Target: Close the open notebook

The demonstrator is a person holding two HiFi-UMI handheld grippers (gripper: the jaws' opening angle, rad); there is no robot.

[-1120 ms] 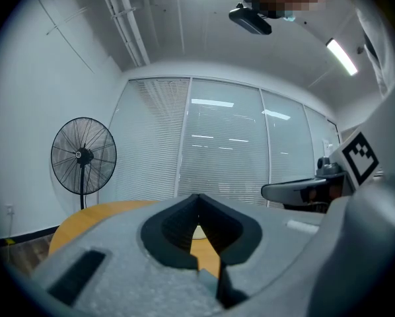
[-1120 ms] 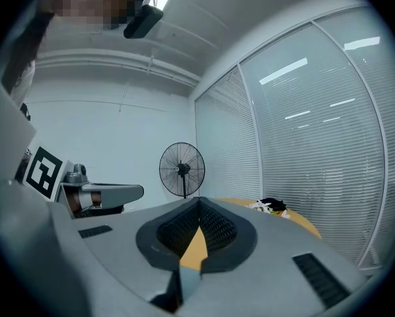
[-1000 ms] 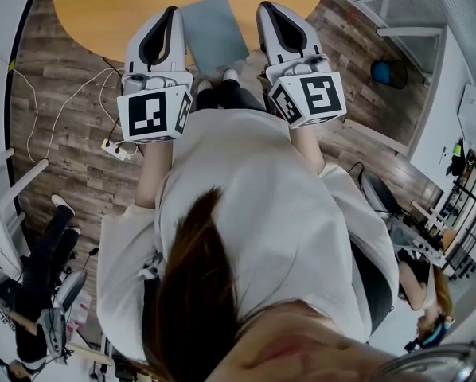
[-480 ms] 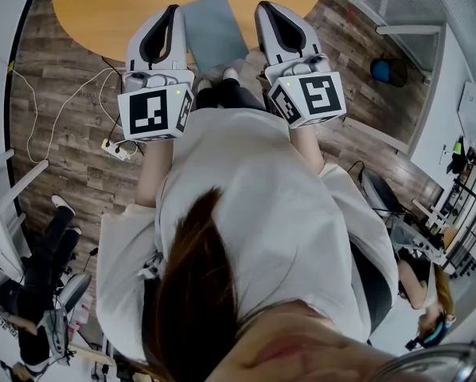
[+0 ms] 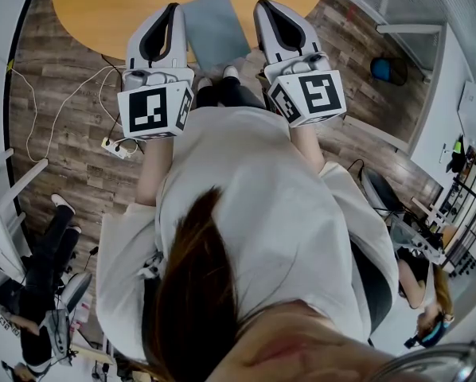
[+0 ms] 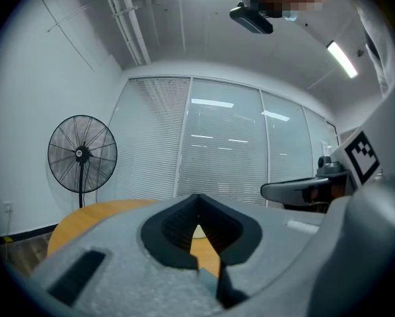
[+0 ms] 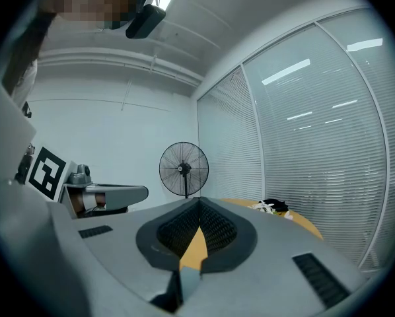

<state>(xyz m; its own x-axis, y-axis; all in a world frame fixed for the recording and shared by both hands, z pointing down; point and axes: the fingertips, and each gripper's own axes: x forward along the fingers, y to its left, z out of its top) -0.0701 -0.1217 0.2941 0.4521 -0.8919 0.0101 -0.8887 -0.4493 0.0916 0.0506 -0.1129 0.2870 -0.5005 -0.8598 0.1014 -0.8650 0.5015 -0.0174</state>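
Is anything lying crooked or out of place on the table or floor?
The grey notebook lies askew at the near edge of the orange table, and it shows one flat cover, so it looks already closed. On the floor at left, a white cable trails loose to a power strip.

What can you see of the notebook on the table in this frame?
The notebook is a flat grey-blue rectangle with a plain, matte cover and no visible print. It looks closed: one smooth face, no pages showing. It lies at the near edge of the round wooden table, slightly askew, and appears between the left gripper and the right gripper. Nothing rests on it.
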